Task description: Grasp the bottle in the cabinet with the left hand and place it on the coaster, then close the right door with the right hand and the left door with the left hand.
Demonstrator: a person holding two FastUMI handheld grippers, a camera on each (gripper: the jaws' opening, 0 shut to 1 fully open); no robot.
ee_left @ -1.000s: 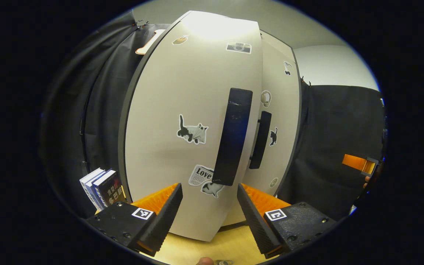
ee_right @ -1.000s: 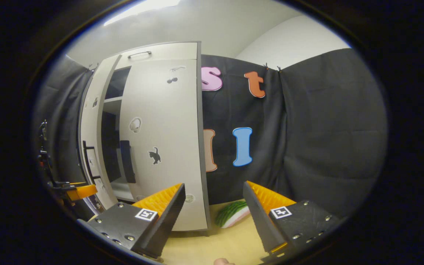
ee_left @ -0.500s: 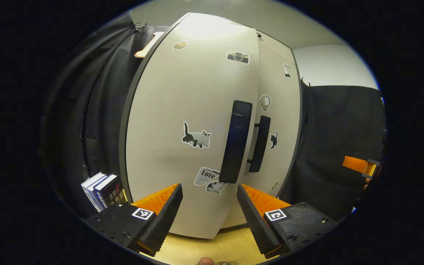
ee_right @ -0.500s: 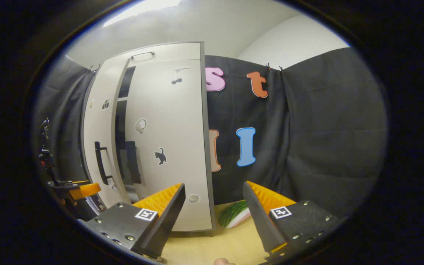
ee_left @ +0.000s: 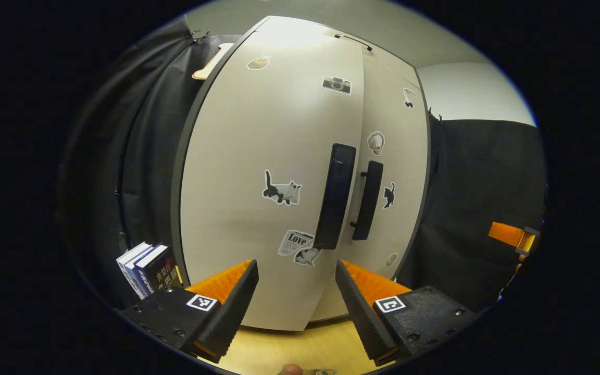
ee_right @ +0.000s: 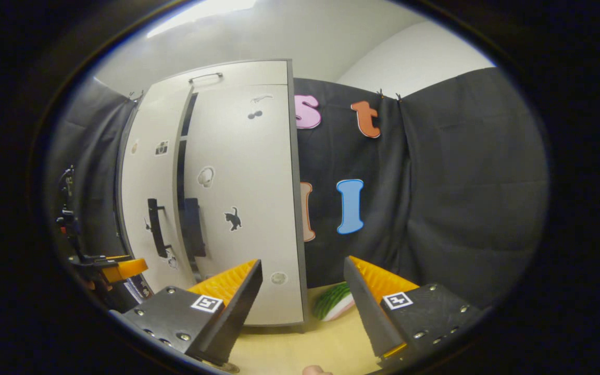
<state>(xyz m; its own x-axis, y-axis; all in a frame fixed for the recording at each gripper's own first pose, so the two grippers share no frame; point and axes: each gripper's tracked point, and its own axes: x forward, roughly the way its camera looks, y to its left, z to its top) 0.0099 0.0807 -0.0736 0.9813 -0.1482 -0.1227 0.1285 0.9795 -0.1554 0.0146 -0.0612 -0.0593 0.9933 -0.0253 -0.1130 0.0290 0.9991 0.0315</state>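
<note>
Up front on the desk (ee_left: 279, 346), cabinet (ee_left: 258, 172) stands upright. Left door (ee_left: 237, 198) nearly flush with right door (ee_left: 396, 172); from the right gripper view a thin dark gap remains between left door (ee_right: 146, 192) and right door (ee_right: 248, 208). Both black handles (ee_left: 335, 197) sit side by side. Bottle and coaster: can't tell where. Books (ee_left: 146, 265) lean left of cabinet. Watermelon-slice toy (ee_right: 334, 302) lies by cabinet's right corner. Left hand-held gripper (ee_left: 296, 291) spread, holding nothing, just short of left door. Right hand-held gripper (ee_right: 302, 297) spread, holding nothing, apart from right door.
</note>
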